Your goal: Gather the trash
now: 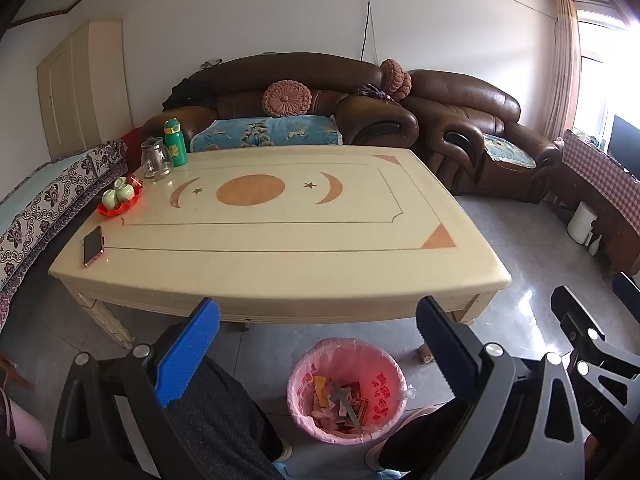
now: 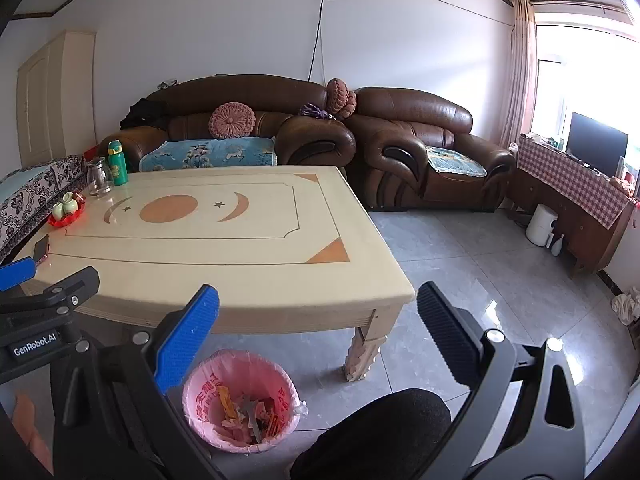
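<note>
Two grippers were held level above the person's knees, near the table's near edge. On the table's [image 1: 280, 272] far-left part lay a phone [image 1: 94, 246], a red tray of green cups [image 1: 119, 198], a glass jug [image 1: 156, 159] and a green bottle [image 1: 175, 142]. The left gripper [image 1: 316, 316] stood wide open, holding nothing. Below it on the floor, just in front of the table, the pink-lined bin [image 1: 347, 394] contained wrappers [image 1: 340, 402]. The right gripper [image 2: 318, 300] was likewise fully spread and empty.
</note>
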Demonstrator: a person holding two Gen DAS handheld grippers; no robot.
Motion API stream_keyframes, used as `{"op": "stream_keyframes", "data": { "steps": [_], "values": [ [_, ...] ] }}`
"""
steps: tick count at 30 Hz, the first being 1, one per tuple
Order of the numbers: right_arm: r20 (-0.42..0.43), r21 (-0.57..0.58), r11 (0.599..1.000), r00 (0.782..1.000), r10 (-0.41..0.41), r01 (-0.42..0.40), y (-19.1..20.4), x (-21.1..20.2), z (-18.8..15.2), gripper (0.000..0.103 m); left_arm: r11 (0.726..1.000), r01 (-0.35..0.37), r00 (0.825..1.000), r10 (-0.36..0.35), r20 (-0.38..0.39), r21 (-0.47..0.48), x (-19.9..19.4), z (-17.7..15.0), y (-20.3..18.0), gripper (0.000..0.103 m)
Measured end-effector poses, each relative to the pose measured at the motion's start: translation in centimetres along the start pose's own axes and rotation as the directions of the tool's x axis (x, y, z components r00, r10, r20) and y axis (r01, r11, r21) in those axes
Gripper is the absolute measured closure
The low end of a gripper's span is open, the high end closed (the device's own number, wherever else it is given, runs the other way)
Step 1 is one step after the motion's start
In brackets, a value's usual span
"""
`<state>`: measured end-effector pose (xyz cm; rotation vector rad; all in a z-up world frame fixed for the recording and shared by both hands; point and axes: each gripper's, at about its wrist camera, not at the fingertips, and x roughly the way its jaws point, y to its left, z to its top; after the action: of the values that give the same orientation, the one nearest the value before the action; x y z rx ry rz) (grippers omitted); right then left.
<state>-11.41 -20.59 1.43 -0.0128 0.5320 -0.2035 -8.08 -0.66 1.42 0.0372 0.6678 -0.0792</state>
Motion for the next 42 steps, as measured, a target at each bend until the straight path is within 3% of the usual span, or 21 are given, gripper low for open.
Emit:
{"op": "stream_keyframes", "data": {
  "steps": [32, 42],
  "values": [
    [0.002, -0.01, 1.0, 1.0, -0.002, 0.002, 0.0, 0.3, 0.2, 0.006, 1.0, -0.002, 1.0, 0.002, 0.014, 0.004, 0.1, 0.2, 0.1, 0.007],
    [-0.005, -0.01, 1.0, 1.0, -0.002, 0.002, 0.0, 0.6, 0.1, 0.006, 0.999, -0.032, 0.999, 0.032, -0.044, 0.006, 2.1, -0.2, 0.3, 0.007]
  ]
}}
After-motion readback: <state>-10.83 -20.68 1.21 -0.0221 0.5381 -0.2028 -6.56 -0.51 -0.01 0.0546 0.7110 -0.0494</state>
